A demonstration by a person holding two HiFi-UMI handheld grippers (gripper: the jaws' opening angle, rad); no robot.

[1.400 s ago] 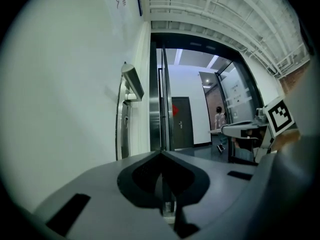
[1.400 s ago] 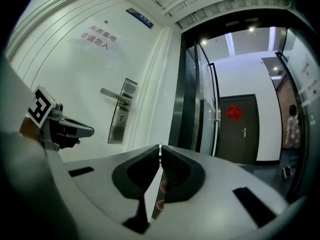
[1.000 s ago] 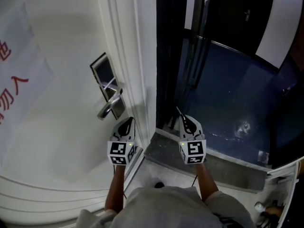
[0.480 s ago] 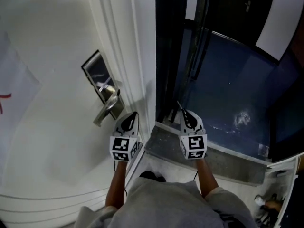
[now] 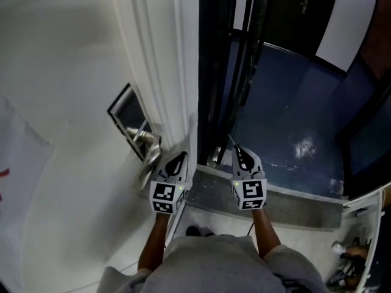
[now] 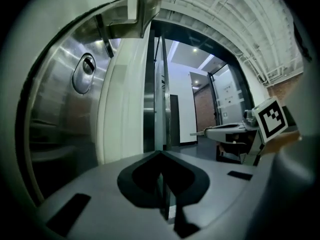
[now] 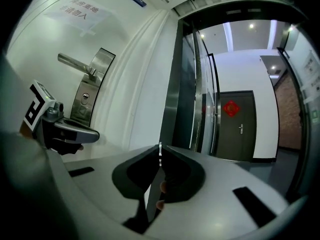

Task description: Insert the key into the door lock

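One shift: left tongs [image 5: 181, 157] beside handle [image 5: 147, 153].

White door [image 5: 73, 72], lock plate [image 5: 124, 112], lever handle [image 5: 148, 154]; left gripper [image 5: 180, 157] beside handle; right gripper [image 5: 239, 152], key [image 5: 231, 141], above threshold [image 5: 293, 209]

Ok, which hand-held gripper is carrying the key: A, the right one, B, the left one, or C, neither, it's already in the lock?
A: the key pokes out from between the shut jaws of the right hand-held gripper, and the keyhole stands empty.
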